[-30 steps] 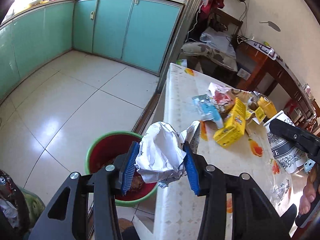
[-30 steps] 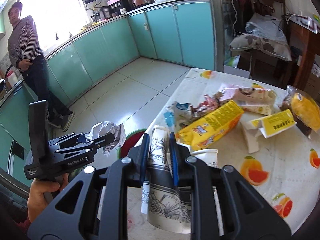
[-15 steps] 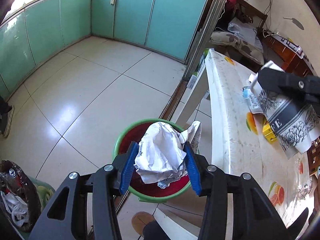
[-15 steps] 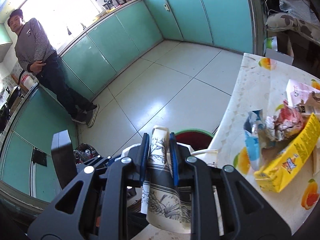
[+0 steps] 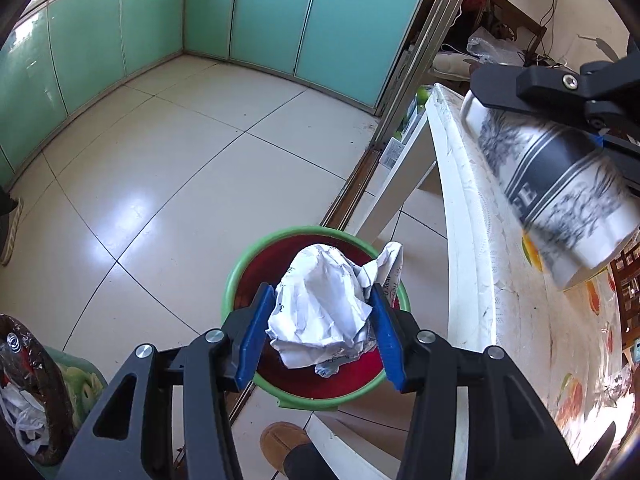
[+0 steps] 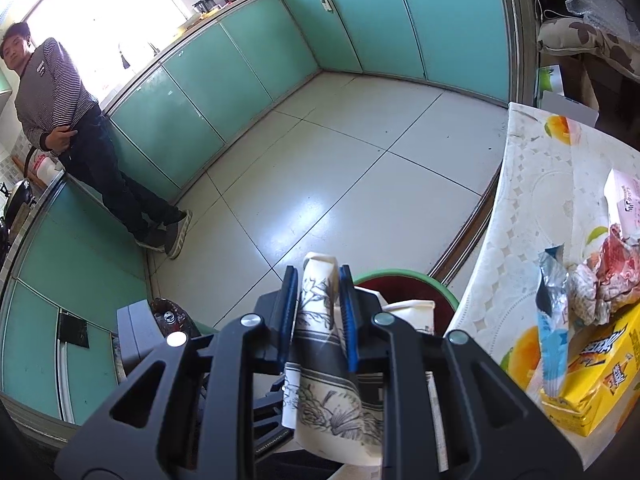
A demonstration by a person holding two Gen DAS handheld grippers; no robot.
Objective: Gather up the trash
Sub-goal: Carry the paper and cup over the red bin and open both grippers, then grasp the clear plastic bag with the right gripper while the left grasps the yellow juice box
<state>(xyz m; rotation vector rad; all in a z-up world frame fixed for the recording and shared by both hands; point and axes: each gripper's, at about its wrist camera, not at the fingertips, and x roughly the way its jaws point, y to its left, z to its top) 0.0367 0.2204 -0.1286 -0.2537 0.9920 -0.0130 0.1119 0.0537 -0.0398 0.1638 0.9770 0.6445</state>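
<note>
Down at the bottom of the left wrist view, the left gripper (image 5: 322, 334) has a crumpled paper ball (image 5: 326, 312) between its blue pads (image 5: 252, 340), directly over the red bin with a green rim (image 5: 236, 276). Its jaws have just been opening; the right pad touches the paper, while a thin gap shows on the left, so whether it grips the ball I cannot tell. At two o'clock in this view the right gripper (image 5: 592, 120) carries a patterned paper cup (image 5: 560, 196) above the table edge (image 5: 460, 216), the cup tilted and blurred.

From the right wrist view come other things: a person in a striped top (image 6: 52, 92) leaning on the teal cabinets (image 6: 224, 80) at ten o'clock, and the trash on the table at three to four o'clock, namely a yellow carton (image 6: 600, 364), a blue wrapper (image 6: 554, 336) and a crumpled pink wrapper (image 6: 616, 280). Here the right gripper (image 6: 318, 312) has the paper cup (image 6: 320, 344) flattened between its narrow jaws, which have just been opening a little, the pads on both sides of it (the cup's rim pokes out past the fingertips). The bin's green rim (image 6: 404, 274) shows just beyond, at one o'clock from the fingertips.

For room: the tiled floor (image 5: 172, 168) lies bare from nine to twelve o'clock of the bin, while the table edge runs close along its right side. A brown shoe (image 5: 284, 446) stands just below the bin, at six o'clock.
</note>
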